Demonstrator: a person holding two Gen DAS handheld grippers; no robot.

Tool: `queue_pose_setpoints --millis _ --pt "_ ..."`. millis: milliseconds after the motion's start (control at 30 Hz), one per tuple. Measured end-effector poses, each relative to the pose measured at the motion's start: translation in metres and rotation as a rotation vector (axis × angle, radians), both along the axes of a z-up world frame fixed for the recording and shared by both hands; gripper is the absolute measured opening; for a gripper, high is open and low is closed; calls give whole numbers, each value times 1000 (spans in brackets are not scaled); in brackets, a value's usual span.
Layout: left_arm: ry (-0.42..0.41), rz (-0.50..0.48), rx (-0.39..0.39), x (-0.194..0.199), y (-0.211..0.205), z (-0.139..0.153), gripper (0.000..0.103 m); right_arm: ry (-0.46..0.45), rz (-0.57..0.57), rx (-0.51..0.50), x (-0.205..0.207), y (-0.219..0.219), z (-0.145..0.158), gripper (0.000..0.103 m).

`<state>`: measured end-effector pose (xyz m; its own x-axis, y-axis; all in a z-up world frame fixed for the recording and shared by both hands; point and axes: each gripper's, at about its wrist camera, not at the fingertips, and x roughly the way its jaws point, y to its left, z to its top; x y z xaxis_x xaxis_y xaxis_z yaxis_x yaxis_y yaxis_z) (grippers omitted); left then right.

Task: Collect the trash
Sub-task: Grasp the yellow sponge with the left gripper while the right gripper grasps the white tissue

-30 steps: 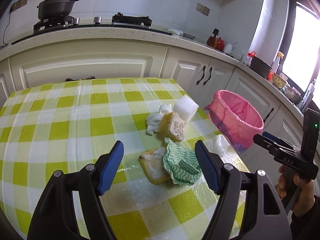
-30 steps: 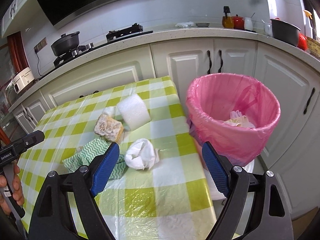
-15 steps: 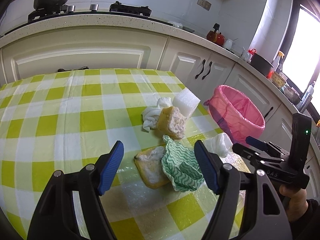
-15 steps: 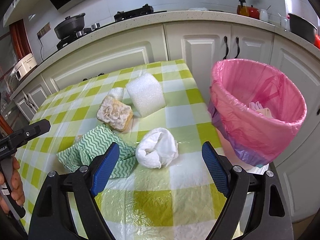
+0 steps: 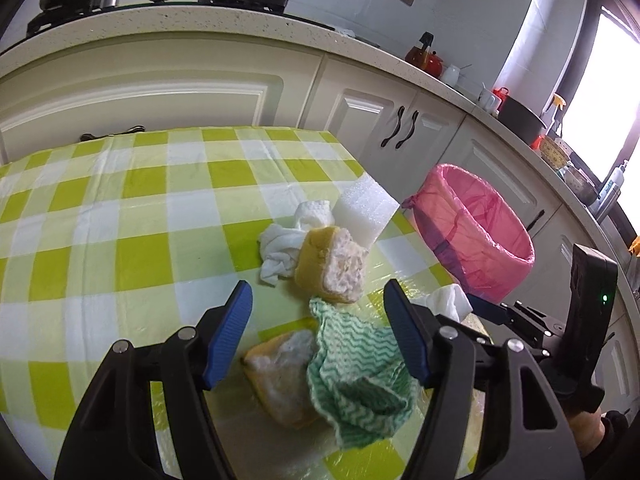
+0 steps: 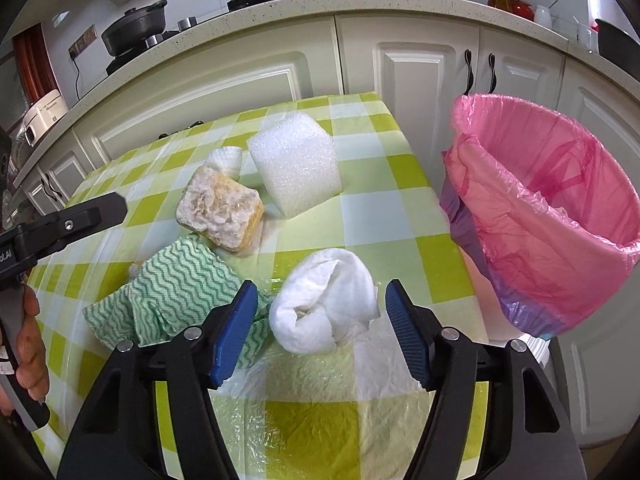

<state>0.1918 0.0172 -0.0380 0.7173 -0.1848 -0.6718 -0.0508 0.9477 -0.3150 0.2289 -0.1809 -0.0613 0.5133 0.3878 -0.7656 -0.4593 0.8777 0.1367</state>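
Both grippers have dropped closer to the trash pile since a second ago, and the white wad now sits between the right one's fingers instead of ahead of them.

Table (image 6: pixel 384 216) wears a green-and-white checked cloth under clear, crinkly plastic. Bin (image 6: pixel 560 216) stands just off the table's right edge, round, lined with a thin pink bag, tilted in the fisheye view; something pale shows inside.

Foam block (image 6: pixel 296 168) is white, bubbly, squarish, lying flat at the far end of the pile. Green cloth (image 6: pixel 176 288), wavy-striped and crumpled, lies at the near left, partly over a yellow sponge (image 5: pixel 280 376). A second sponge (image 6: pixel 220 212), yellow with a crusty white top, rests against the foam block. A white rag (image 5: pixel 284 248) is bunched behind it.

Paper wad (image 6: pixel 328 304) is a white rolled towel, soft and creased, long axis running left to right, open end toward the camera, near the table's right edge.

Right gripper (image 6: pixel 318 336): blue ribbed pads spread apart either side of the wad, not touching it. Left gripper (image 5: pixel 318 340): fingers spread too, holding nothing, over the green cloth and near sponge.
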Motion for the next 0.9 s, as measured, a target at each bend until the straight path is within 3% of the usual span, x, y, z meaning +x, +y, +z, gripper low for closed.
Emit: queue_pose_setpoints --millis 400,533,600,700,900 --pt "82 -52 -23 49 -7 -26 50 31 13 -13 6 3 -9 41" --pt "96 -60 -21 56 -7 -31 50 31 20 -7 4 3 -8 35" --pt "108 -69 -20 60 -7 -34 39 28 23 -3 3 3 -7 30" --pt "115 -80 -10 60 -9 -35 29 19 20 5 1 1 -4 28" --pt "91 -71 -4 49 -8 -26 27 7 7 27 1 -5 5 26"
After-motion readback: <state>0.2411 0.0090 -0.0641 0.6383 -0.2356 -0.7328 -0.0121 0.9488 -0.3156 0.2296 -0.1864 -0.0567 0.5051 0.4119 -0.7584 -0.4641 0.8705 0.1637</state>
